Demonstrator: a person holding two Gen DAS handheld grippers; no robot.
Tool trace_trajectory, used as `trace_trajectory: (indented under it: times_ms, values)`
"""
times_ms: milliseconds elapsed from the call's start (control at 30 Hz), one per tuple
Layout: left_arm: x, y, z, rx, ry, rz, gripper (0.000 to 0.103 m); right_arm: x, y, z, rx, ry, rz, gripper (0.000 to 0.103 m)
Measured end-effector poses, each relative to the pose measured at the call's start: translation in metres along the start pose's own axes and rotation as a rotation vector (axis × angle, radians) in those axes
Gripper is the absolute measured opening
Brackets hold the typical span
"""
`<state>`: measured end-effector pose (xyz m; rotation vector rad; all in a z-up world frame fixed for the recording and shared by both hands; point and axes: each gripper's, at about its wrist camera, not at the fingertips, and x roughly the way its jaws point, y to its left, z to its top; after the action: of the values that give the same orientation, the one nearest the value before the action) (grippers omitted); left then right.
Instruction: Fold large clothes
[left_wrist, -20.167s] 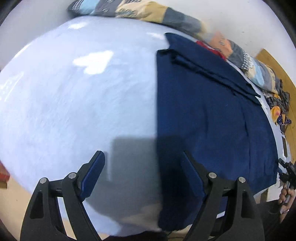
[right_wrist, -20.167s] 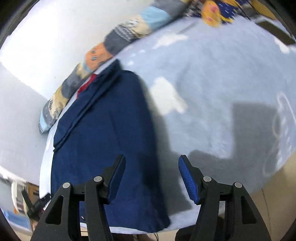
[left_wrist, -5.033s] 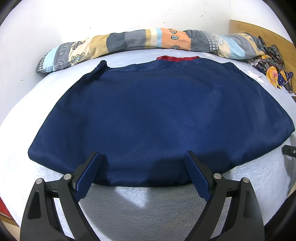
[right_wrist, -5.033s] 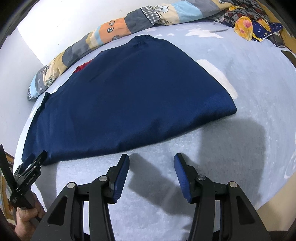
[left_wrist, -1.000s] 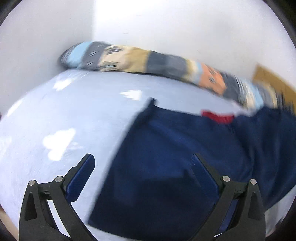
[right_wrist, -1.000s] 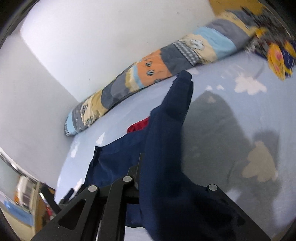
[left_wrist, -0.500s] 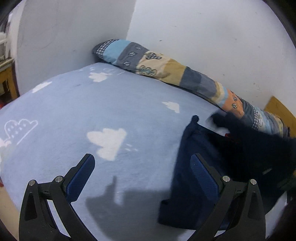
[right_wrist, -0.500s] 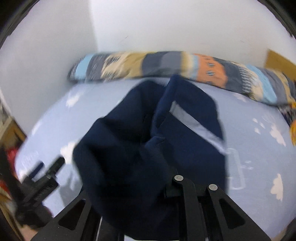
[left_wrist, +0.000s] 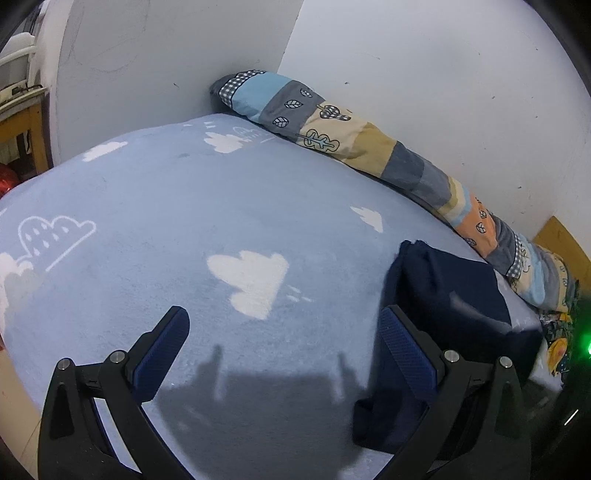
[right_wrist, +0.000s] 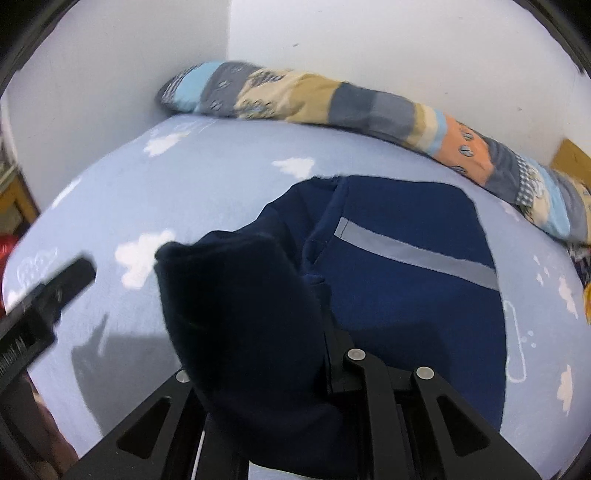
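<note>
Clamped in the right gripper (right_wrist: 295, 354): a fold of navy garment (right_wrist: 406, 280), grey-striped, spread toward the bed's (right_wrist: 221, 177) far edge beside the patchwork bolster (right_wrist: 332, 99).

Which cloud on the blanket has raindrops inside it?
The outlined cloud at the blanket's left edge in the left wrist view. The other clouds are solid white, like the cloud mid-blanket.
</note>
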<state>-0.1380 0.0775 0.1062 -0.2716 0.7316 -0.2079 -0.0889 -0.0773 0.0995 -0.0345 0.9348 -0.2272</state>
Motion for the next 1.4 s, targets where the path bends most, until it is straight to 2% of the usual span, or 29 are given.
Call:
trace_trajectory:
  times_ms: [100,133,167,233,300,367,400,500,567,633,700,767,800,867,967,1067,1167,1233,1267,1333,1400]
  values:
    - [-0.002,-0.003,-0.001,0.020,-0.005,0.001,0.103,0.018,0.019,-0.015,-0.077,0.041,-0.007,0.017]
    - [-0.002,-0.004,-0.002,0.025,-0.005,0.001,0.103,0.027,0.025,-0.020,-0.114,0.070,-0.009,0.024]
    - [-0.002,-0.003,-0.002,0.028,-0.005,0.003,0.103,0.033,0.029,-0.025,-0.149,0.090,-0.020,0.026]
    - [-0.002,-0.001,-0.001,0.019,-0.005,0.005,0.103,0.029,0.035,-0.028,-0.201,0.075,-0.035,0.032]
    - [-0.003,0.004,0.000,-0.006,-0.003,0.005,0.103,0.021,0.035,-0.031,-0.229,0.082,0.005,0.039]
    - [-0.003,0.009,0.001,-0.039,0.000,-0.003,0.103,0.006,0.028,-0.036,-0.218,0.080,0.115,0.047]
    - [-0.003,0.010,0.001,-0.046,0.002,-0.006,0.103,-0.007,0.018,-0.040,-0.208,0.078,0.224,0.048]
    - [-0.006,0.007,0.000,-0.038,0.001,-0.027,0.103,-0.040,-0.014,-0.055,-0.135,0.068,0.467,0.043]
    - [-0.010,0.000,0.000,-0.015,-0.012,-0.059,0.103,-0.061,-0.049,-0.063,-0.037,0.016,0.550,0.042]
    - [-0.014,-0.014,-0.001,0.033,-0.016,-0.121,0.103,-0.079,-0.098,-0.073,0.090,-0.059,0.540,0.042]
    - [-0.016,-0.031,-0.003,0.088,-0.002,-0.201,0.103,-0.084,-0.146,-0.083,0.208,-0.092,0.453,0.038]
    - [-0.020,-0.056,-0.010,0.182,0.010,-0.274,0.103,-0.082,-0.184,-0.093,0.281,-0.091,0.371,0.016]
    - [-0.022,-0.071,-0.015,0.233,0.025,-0.332,0.103,-0.081,-0.201,-0.099,0.317,-0.085,0.339,0.016]
    - [-0.025,-0.095,-0.026,0.317,0.061,-0.420,0.103,-0.078,-0.219,-0.109,0.357,-0.075,0.326,0.015]
    - [-0.021,-0.125,-0.040,0.425,0.102,-0.464,0.103,-0.067,-0.219,-0.122,0.383,-0.041,0.358,0.014]
    - [-0.008,-0.142,-0.052,0.492,0.157,-0.428,0.103,-0.059,-0.204,-0.128,0.370,-0.035,0.392,0.013]
    - [0.005,-0.144,-0.056,0.510,0.194,-0.383,0.103,-0.052,-0.189,-0.123,0.355,-0.068,0.425,0.012]
    - [0.011,-0.141,-0.058,0.509,0.210,-0.350,0.103,-0.032,-0.173,-0.124,0.272,-0.002,0.372,0.013]
    - [0.014,-0.139,-0.057,0.505,0.214,-0.334,0.103,-0.009,-0.163,-0.126,0.226,0.082,0.358,0.012]
    - [0.015,-0.133,-0.058,0.495,0.214,-0.321,0.103,0.008,-0.158,-0.129,0.207,0.106,0.360,0.011]
    - [0.013,-0.130,-0.056,0.473,0.209,-0.329,0.103,0.007,-0.158,-0.119,0.210,0.136,0.353,0.011]
